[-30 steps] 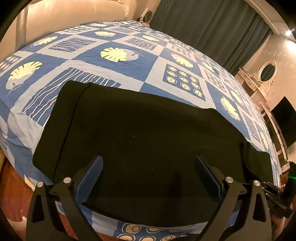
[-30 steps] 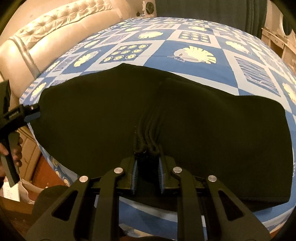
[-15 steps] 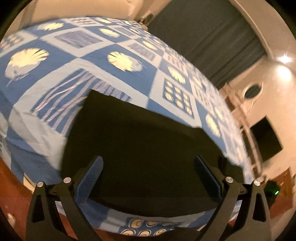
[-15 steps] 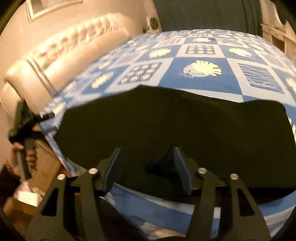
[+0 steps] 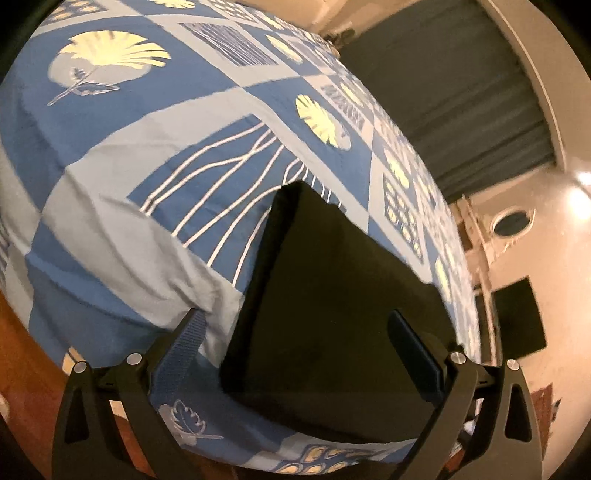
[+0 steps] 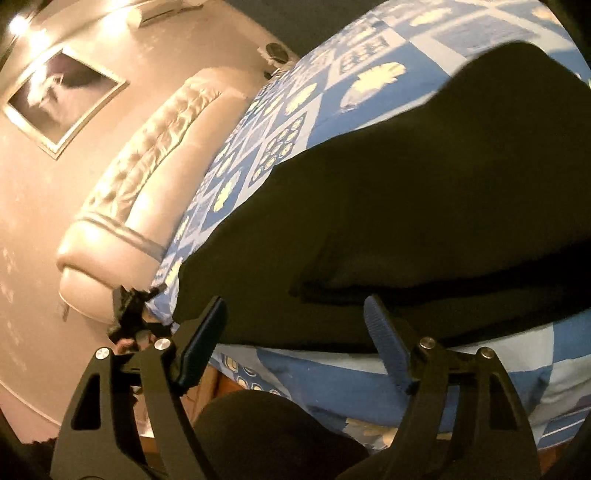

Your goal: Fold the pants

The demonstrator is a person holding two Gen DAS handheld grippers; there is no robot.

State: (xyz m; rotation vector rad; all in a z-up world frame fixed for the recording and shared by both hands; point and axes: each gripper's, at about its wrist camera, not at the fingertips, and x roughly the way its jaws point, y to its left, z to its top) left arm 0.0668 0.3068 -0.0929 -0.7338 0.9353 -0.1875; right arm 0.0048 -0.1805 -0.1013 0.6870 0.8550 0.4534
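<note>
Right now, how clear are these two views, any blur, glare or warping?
Left wrist view: fisheye bends the bedspread into a dome; the black pants show almost no detail. Right wrist view: motion-smeared, ceiling lights flare top left, headboard soft.

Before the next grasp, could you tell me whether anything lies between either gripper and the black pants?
Nothing visible does. The left gripper and right gripper are both open at the near edge of the black pants, which lie on the patterned bedspread.
</note>
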